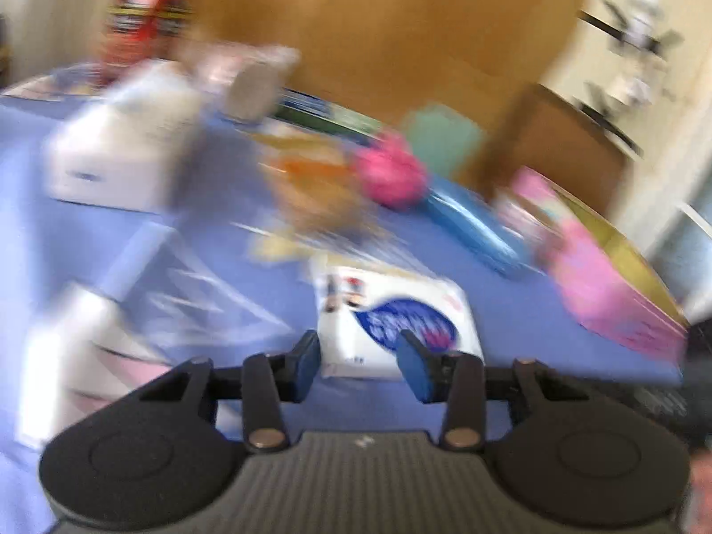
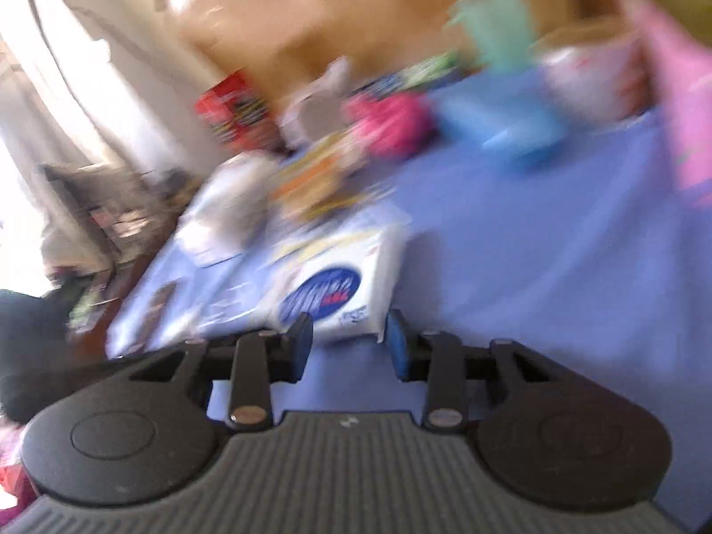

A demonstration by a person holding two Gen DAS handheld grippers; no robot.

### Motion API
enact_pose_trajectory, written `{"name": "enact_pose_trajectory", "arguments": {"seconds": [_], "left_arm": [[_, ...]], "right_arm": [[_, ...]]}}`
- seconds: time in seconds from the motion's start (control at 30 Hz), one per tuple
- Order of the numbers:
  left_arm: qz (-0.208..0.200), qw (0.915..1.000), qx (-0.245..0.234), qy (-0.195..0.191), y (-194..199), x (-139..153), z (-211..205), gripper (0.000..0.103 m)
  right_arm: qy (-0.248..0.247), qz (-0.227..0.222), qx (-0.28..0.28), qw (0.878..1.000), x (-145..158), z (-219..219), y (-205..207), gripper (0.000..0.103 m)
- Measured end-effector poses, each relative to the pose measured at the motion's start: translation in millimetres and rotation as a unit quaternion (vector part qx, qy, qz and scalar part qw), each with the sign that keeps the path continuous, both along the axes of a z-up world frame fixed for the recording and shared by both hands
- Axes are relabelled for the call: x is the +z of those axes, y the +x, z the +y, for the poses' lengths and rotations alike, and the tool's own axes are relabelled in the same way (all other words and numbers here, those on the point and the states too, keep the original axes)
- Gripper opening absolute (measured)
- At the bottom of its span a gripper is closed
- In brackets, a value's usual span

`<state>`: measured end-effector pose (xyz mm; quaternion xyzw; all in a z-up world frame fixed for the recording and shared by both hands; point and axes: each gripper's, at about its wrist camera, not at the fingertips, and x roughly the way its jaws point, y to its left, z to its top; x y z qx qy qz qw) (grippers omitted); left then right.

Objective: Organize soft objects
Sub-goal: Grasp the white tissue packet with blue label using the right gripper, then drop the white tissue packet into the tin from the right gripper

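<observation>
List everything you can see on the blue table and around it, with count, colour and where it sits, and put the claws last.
Tissue pack: one, white with a blue oval, nearest, just ahead of both claws.
Pink fluffy thing: one, mid-table; too blurred to name.
Blue object: one, right of the pink one.
Pink box: one, right edge.
White box: one, far left.
Red box: one, back left.
Table cover: blue, under everything.
Left claw: pads apart, nothing gripped.
Right claw: pads apart at the pack's near edge; contact unclear.
</observation>
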<state>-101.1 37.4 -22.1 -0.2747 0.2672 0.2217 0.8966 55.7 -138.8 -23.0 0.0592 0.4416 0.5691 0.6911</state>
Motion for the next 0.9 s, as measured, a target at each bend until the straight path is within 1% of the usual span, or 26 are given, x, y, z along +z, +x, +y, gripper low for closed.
{"name": "enact_pose_trajectory", "arguments": {"seconds": [0.03,0.07,0.1,0.13,0.17,0.2,0.23,0.3,0.33,0.37,0.4,0.43,0.47,0.5,0.57,0.63,0.67,0.73,0.8,0.9], "left_arm": [[-0.007,0.9998,0.009,-0.015,-7,2,9,0.037],[-0.021,0.9994,0.012,-0.027,-16,5,15,0.041],[-0.032,0.9991,0.011,-0.025,-23,8,18,0.043],[-0.034,0.9993,0.011,-0.015,-26,12,17,0.049],[-0.032,0.9994,0.011,-0.001,-26,15,15,0.053],[-0.028,0.9995,0.008,0.012,-22,18,13,0.053],[-0.023,0.9995,0.002,0.020,-17,18,11,0.054],[-0.006,0.9997,-0.013,0.019,-4,13,13,0.053],[0.004,0.9997,-0.019,0.016,5,8,14,0.053],[0.014,0.9996,-0.024,0.011,12,2,19,0.048],[0.013,0.9994,-0.023,0.023,16,0,19,0.045],[0.016,0.9989,-0.033,0.030,20,-1,16,0.038],[0.016,0.9989,-0.034,0.027,22,0,13,0.037],[0.021,0.9990,-0.027,0.030,24,1,9,0.037],[0.024,0.9989,-0.026,0.030,23,5,3,0.033],[0.017,0.9989,-0.031,0.033,23,13,-7,0.033],[0.011,0.9985,-0.037,0.039,26,19,-12,0.033],[-0.001,0.9972,-0.054,0.051,36,33,-25,0.033],[-0.014,0.9939,-0.079,0.075,53,50,-43,0.033],[-0.031,0.9855,-0.127,0.108,97,75,-71,0.033]], "right_arm": [[0.003,-0.015,0.007,1.000,4,1,-3,0.043],[0.002,-0.045,0.013,0.999,8,2,-7,0.048],[-0.003,-0.084,0.021,0.996,14,2,-13,0.063],[-0.010,-0.119,0.029,0.992,18,1,-18,0.078],[-0.015,-0.148,0.037,0.988,21,2,-21,0.083],[-0.022,-0.180,0.049,0.982,23,5,-27,0.085],[-0.031,-0.204,0.063,0.976,22,10,-29,0.085],[-0.054,-0.240,0.084,0.966,19,22,-33,0.085],[-0.064,-0.244,0.091,0.963,17,30,-33,0.085],[-0.072,-0.240,0.098,0.963,13,40,-33,0.085],[-0.076,-0.234,0.105,0.963,7,43,-30,0.084],[-0.069,-0.246,0.105,0.961,5,43,-32,0.076],[-0.068,-0.266,0.115,0.955,3,49,-37,0.063],[-0.068,-0.281,0.117,0.950,3,49,-41,0.062],[-0.058,-0.283,0.112,0.951,3,42,-41,0.060],[-0.044,-0.271,0.096,0.957,4,31,-38,0.059],[-0.035,-0.273,0.083,0.958,8,23,-39,0.059],[-0.019,-0.298,0.045,0.953,18,7,-43,0.054],[-0.002,-0.318,0.008,0.948,30,-15,-34,0.052],[0.017,-0.336,-0.054,0.940,48,-49,-11,0.052]]}}
